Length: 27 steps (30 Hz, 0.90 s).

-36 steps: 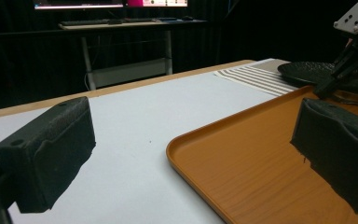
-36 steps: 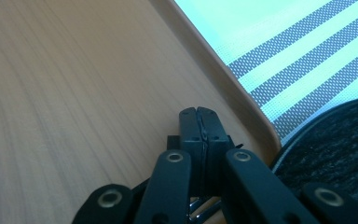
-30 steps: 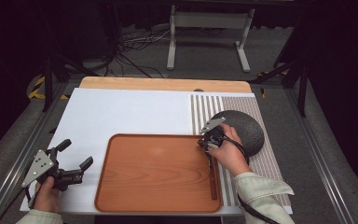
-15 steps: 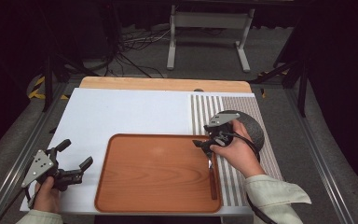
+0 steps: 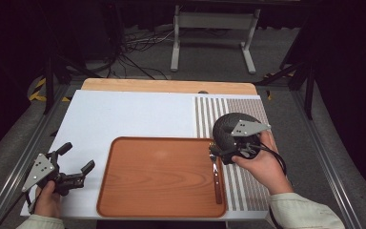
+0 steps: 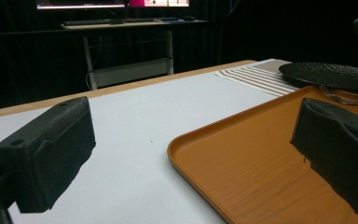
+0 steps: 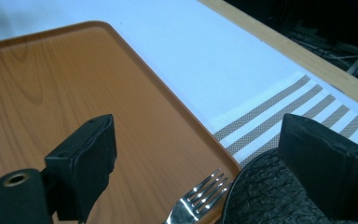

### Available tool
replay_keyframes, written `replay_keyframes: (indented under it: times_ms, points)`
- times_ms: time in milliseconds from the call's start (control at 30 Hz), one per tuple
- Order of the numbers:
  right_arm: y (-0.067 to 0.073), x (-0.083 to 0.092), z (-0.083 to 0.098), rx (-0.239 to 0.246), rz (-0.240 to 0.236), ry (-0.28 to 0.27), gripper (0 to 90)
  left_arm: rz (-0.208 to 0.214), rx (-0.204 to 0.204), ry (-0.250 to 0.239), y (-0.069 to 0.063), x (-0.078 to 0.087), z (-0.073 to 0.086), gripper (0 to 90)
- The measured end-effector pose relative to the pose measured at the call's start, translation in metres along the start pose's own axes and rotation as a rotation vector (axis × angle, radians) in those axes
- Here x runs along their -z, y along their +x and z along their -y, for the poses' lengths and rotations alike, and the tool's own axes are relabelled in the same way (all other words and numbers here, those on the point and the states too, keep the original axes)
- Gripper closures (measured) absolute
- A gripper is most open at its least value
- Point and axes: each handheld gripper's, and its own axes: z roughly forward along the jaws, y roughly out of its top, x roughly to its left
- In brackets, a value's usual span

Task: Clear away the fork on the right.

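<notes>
One fork [image 5: 216,172] lies along the right edge of the single wooden tray [image 5: 157,179], its prongs pointing toward the one black plate [image 5: 228,125] that sits on the striped mat [image 5: 248,183] just past the tray's far right corner. In the right gripper view the fork's prongs [image 7: 203,193] sit right beside the plate's rim [image 7: 261,196], though I cannot tell whether they touch.

There are two tongs, one in each hand. The right gripper [image 5: 215,151] hovers over the prong end of the fork; its jaws have just been opening and now stand wide apart with nothing pinched between them. The left gripper [image 5: 76,157] is held at the near left corner of the white board [image 5: 124,114], well away from the fork, jaws also spread wide and holding nothing.
</notes>
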Motion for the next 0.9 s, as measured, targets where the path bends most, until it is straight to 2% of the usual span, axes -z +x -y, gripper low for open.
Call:
replay_keyframes:
  times_ms: [33, 200, 400, 500, 600, 767, 900]
  points:
    - [0.000, 0.000, 0.000, 0.000, 0.000, 0.000, 12.5, 0.000, 0.000, 0.000, 0.000, 0.000, 0.000, 0.2]
    - [-0.001, 0.020, 0.014, -0.018, 0.024, -0.091, 12.5, 0.000, 0.002, -0.001, 0.000, 0.000, 0.000, 0.2]
    - [-0.003, 0.039, 0.045, -0.049, 0.047, -0.208, 12.5, -0.002, 0.007, -0.002, 0.000, 0.000, 0.000, 0.2]
    - [-0.004, 0.045, 0.059, -0.059, 0.057, -0.248, 12.5, 0.000, 0.007, -0.003, 0.000, 0.000, 0.001, 0.2]
    - [-0.006, 0.050, 0.075, -0.081, 0.074, -0.279, 12.5, -0.003, 0.010, -0.004, 0.000, 0.001, 0.001, 0.2]
    - [-0.011, 0.058, 0.105, -0.126, 0.131, -0.338, 13.3, -0.001, 0.014, -0.008, 0.001, 0.001, 0.001, 0.2]
    - [-0.014, 0.061, 0.120, -0.157, 0.137, -0.349, 13.3, 0.000, 0.022, -0.012, 0.002, 0.001, 0.001, 0.2]
